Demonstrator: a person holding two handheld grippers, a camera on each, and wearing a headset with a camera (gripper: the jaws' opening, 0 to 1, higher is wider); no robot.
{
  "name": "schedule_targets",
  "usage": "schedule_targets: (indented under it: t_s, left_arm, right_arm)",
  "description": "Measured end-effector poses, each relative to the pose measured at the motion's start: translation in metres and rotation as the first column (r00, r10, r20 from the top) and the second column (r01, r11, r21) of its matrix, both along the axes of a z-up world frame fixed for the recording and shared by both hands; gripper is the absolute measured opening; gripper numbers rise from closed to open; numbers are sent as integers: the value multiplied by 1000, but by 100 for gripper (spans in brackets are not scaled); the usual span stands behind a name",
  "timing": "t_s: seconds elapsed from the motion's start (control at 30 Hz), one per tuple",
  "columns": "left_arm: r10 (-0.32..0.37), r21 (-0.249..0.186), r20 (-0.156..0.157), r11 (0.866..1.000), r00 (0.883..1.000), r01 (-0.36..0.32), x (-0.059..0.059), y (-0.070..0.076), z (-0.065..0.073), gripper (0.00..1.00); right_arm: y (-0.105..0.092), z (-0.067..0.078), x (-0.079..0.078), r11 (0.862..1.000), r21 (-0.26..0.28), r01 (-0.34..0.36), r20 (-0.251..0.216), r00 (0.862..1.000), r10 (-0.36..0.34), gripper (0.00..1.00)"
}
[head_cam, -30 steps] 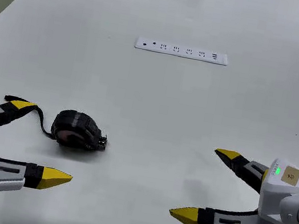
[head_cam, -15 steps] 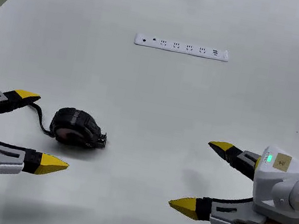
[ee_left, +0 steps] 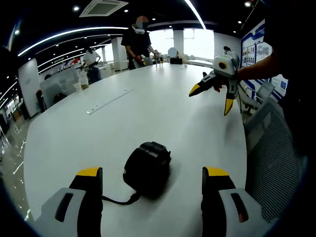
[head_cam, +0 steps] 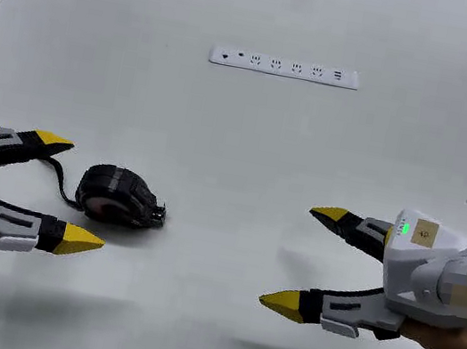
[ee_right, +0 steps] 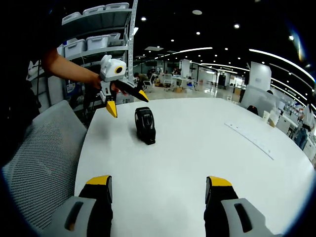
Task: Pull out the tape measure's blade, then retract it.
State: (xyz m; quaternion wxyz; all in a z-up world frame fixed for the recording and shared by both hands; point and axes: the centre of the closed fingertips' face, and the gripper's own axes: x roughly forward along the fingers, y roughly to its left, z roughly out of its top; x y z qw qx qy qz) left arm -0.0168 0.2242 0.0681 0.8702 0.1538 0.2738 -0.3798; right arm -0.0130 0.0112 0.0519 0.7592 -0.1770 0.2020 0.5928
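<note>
- Head view: a black tape measure (head_cam: 118,197) lies on its side on the white bench (head_cam: 248,141), at the near left.
- Its blade is wound in; only the end hook shows, at the case's right edge.
- A dark wrist strap (head_cam: 59,178) runs from the left of the case toward the far finger of the left gripper.
- The left gripper (head_cam: 85,194) is at the near left with its yellow-tipped fingers spread wide, one on the far side of the case and one on the near side. Neither touches the case.
- Left gripper view: the case sits between and just ahead of the two fingers, with open bench on either side.
- The right gripper (head_cam: 286,254) is at the near right, well apart from the tape measure. Its fingers are spread and hold nothing.
- Right gripper view: the case is far ahead on the bench, beside the left gripper.
- A white power strip (head_cam: 284,66) lies flat at the far middle of the bench.
</note>
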Motion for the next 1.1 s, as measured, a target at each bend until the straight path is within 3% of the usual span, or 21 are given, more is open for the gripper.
schedule_targets:
  t_s: [0.53, 1.1]
  left_arm:
    - [-89, 56, -39, 994, 995, 92, 6, 7, -9, 59]
    - [-228, 132, -114, 961, 967, 242, 8, 10, -21, 46]
  right_arm:
    - [23, -8, 8, 994, -14, -106, 12, 994, 106, 62]
    - [54, -15, 13, 969, -40, -245, 23, 969, 246, 47]
